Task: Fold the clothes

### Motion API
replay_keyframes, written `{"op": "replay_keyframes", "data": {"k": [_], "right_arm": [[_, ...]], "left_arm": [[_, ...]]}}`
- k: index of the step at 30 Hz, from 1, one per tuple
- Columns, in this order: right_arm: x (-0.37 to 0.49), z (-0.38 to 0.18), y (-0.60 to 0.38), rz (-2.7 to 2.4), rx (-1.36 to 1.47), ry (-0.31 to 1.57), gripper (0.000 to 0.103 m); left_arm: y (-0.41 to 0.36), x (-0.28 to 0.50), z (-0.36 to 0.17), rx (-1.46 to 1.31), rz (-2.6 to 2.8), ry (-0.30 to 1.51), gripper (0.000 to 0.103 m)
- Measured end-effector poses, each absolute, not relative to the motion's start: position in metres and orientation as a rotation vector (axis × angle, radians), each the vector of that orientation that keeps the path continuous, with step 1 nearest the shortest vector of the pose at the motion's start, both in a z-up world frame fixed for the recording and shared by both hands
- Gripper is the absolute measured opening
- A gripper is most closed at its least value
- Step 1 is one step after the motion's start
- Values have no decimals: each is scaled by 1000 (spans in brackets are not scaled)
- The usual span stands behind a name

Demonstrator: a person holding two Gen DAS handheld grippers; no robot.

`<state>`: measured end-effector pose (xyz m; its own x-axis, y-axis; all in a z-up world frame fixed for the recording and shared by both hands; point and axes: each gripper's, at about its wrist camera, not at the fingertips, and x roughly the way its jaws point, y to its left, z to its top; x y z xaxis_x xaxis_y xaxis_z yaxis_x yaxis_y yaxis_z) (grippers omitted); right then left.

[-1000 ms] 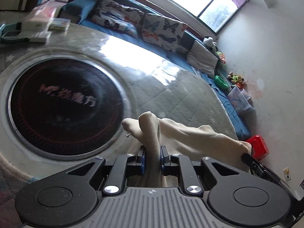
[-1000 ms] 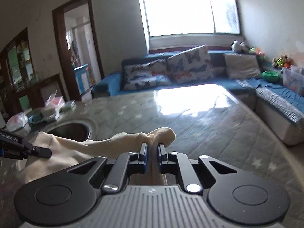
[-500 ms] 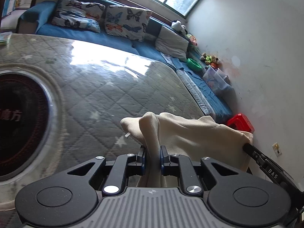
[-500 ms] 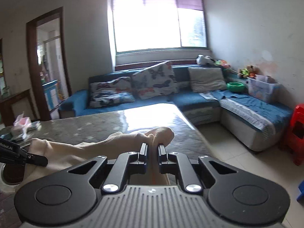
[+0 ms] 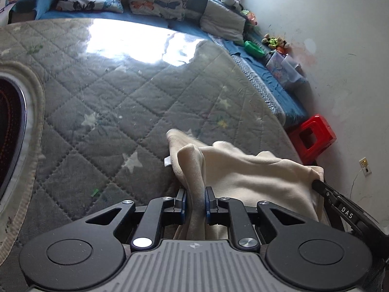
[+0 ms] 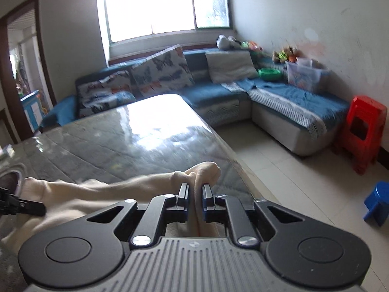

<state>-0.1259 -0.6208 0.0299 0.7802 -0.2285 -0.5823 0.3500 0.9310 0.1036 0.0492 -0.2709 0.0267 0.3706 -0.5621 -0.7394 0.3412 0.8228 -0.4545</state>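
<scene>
A cream garment (image 5: 243, 170) hangs stretched between my two grippers above a grey quilted table cover (image 5: 126, 97). My left gripper (image 5: 195, 202) is shut on one bunched corner of it. My right gripper (image 6: 195, 196) is shut on the other corner (image 6: 201, 170), near the table's right edge. In the left wrist view the right gripper's finger (image 5: 340, 206) shows at the garment's far end. In the right wrist view the left gripper's finger (image 6: 22, 205) shows at the left. The garment's lower part is hidden behind the gripper bodies.
A round dark cooktop (image 5: 9, 126) is set in the table at the left. A blue corner sofa (image 6: 279, 97) with butterfly cushions lies beyond. Red stools (image 6: 362, 131) and a blue stool (image 6: 379, 202) stand on the tiled floor to the right.
Both grippers have carried the garment to the right, away from the cooktop toward the table's right edge. The views tilted downward. Both grips stayed shut.
</scene>
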Motion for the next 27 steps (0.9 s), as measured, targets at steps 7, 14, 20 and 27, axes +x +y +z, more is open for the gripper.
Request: {"op": "replay_keyframes", "data": {"k": [7,14,20,27], "right_arm": [[-125,7,-623,-324,220,665,10],[-149,13,-611,-321,201,687,21],[-146,35,-596,-290,163,636,21],[-120,28,-579,-226,155,645,21]], "left_arm": [[-264,45,19,-241,-635,1066,16],[-253,34,21,-216,-651,1062,29],[-249,36,32,-214,-619,1008,45],[-254,38,36,-179,-609,983,46]]}}
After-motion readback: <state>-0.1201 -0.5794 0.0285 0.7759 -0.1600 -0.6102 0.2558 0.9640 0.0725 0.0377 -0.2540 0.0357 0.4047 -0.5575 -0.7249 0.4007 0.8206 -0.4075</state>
